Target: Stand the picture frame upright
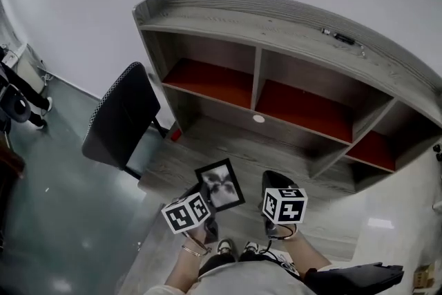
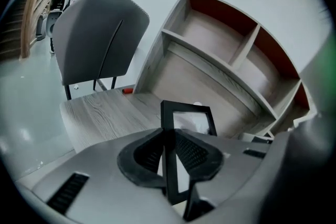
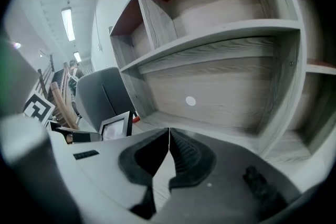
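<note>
A black picture frame (image 1: 221,184) with a grey photo hangs above the wooden desk top, held by its lower left edge. My left gripper (image 2: 169,150) is shut on that frame (image 2: 181,128); the frame's edge stands between the two black pads and rises ahead of them. In the head view the left gripper (image 1: 204,207) sits just below and left of the frame. My right gripper (image 1: 273,209) hovers to the frame's right, apart from it. Its jaws (image 3: 168,152) are shut with nothing between them. The frame (image 3: 116,126) shows at the left of the right gripper view.
A grey wooden desk (image 1: 207,141) carries a hutch (image 1: 290,31) with red-backed open compartments. A dark chair (image 1: 121,121) stands at the desk's left. A small red object (image 1: 175,135) lies at the desk's left edge. A white round cap (image 1: 258,119) marks the desk's back.
</note>
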{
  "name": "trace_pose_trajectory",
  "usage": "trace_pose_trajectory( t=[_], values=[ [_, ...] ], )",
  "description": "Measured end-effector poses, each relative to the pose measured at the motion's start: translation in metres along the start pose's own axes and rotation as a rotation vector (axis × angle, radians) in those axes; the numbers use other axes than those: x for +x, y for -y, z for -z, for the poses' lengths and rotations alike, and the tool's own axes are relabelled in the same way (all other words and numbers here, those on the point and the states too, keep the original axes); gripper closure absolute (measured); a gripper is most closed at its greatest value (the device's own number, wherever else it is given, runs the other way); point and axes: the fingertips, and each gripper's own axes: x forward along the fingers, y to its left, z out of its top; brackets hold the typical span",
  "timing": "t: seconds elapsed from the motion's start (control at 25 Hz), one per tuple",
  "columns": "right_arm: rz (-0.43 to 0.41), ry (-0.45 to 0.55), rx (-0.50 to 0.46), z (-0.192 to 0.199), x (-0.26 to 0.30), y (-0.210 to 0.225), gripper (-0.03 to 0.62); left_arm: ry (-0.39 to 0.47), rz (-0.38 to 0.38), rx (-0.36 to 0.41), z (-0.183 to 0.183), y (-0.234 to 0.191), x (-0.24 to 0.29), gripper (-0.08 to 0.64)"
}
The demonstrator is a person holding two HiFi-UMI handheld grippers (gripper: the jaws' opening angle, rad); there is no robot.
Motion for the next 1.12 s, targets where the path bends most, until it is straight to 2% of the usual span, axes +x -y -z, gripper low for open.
trace_pose_trajectory(
  t=[0.4, 1.12],
  values=[
    [0.017, 0.089, -0.026, -0.043, -0.007, -0.010, 0.560, 0.093, 0.040, 0.048, -0.052, 0.008, -0.012, 0.485],
    [0.102, 0.172, -0.041, -0.090, -0.020, -0.008, 0.560, 0.155, 0.134, 0.093, -0.114, 0.022, -0.009, 0.485]
  ],
)
